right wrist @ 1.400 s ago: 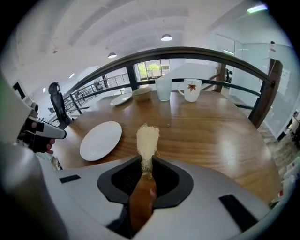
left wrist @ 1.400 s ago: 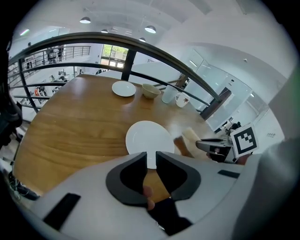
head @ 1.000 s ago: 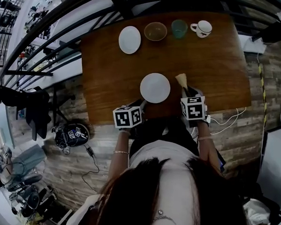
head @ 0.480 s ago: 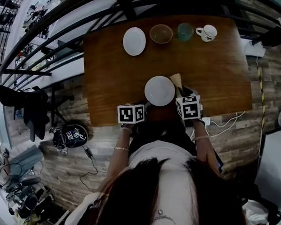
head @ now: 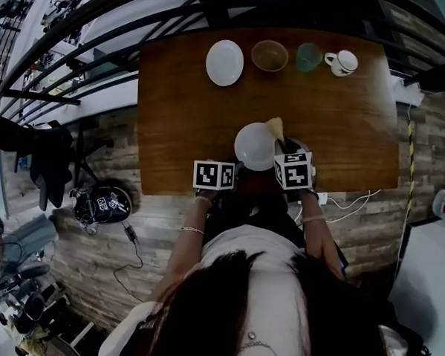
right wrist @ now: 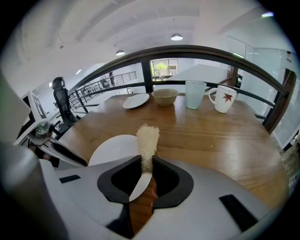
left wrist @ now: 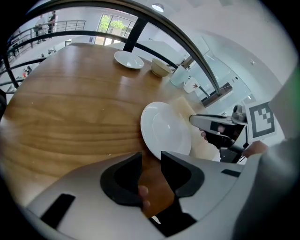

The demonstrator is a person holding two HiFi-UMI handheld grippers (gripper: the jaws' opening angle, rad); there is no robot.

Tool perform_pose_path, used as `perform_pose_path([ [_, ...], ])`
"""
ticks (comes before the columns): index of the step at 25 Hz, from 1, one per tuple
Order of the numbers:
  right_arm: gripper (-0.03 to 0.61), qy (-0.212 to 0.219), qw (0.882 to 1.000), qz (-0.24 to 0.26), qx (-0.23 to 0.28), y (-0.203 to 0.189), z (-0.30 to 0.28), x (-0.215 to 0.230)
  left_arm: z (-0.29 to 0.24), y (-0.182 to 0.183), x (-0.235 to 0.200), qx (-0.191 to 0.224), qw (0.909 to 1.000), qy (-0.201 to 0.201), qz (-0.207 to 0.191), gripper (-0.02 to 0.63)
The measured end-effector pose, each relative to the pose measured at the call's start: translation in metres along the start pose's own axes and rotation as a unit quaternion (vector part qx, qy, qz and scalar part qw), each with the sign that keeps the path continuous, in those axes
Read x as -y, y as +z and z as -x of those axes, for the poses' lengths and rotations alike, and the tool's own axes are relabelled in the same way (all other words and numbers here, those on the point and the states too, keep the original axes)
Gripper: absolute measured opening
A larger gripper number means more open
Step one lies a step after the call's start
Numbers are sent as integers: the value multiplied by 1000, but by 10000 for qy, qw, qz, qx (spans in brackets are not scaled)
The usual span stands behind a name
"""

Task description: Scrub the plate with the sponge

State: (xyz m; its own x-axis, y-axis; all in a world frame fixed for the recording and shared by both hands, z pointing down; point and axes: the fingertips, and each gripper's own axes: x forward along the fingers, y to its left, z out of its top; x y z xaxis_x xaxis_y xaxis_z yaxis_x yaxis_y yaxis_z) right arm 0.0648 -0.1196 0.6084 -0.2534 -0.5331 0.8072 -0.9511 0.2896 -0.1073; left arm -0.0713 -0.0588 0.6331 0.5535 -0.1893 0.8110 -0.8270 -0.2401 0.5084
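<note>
The white round plate [head: 255, 145] sits at the near edge of the brown wooden table [head: 175, 96]. My right gripper [right wrist: 146, 161] pinches the tan fibrous sponge [right wrist: 147, 136] by its rim. My left gripper [left wrist: 151, 161] has just been opening its jaws wide, and the plate rim lies unpressed between them. I judge all the scrubbing is left to do.

A white plate [head: 255, 145] lies at the table's [head: 182, 97] near edge, tan fibrous sponge [head: 274, 128] upright beside it.

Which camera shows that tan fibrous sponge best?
The right gripper view: the tan fibrous sponge stands close up, pinched in the right claw. The head view shows it small, beside the white round plate. The left gripper view doesn't show it clearly.
</note>
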Motion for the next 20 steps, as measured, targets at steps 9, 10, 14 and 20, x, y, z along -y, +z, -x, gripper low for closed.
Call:
perform_pose_path([
  [9, 87, 239, 9994, 200, -159, 0, -14, -22, -2, 0, -4, -46, 10000, 3, 25, 117],
  [10, 87, 273, 9992, 224, -166, 0, -15, -25, -3, 1, -4, -49, 10000, 4, 29, 117],
  [14, 87, 430, 9981, 375, -232, -2, -19, -39, -3, 1, -4, -54, 10000, 2, 69, 115],
  [20, 87, 731, 9951, 594, -314, -7, -24, -62, -5, 0, -3, -4, 10000, 52, 70, 115],
])
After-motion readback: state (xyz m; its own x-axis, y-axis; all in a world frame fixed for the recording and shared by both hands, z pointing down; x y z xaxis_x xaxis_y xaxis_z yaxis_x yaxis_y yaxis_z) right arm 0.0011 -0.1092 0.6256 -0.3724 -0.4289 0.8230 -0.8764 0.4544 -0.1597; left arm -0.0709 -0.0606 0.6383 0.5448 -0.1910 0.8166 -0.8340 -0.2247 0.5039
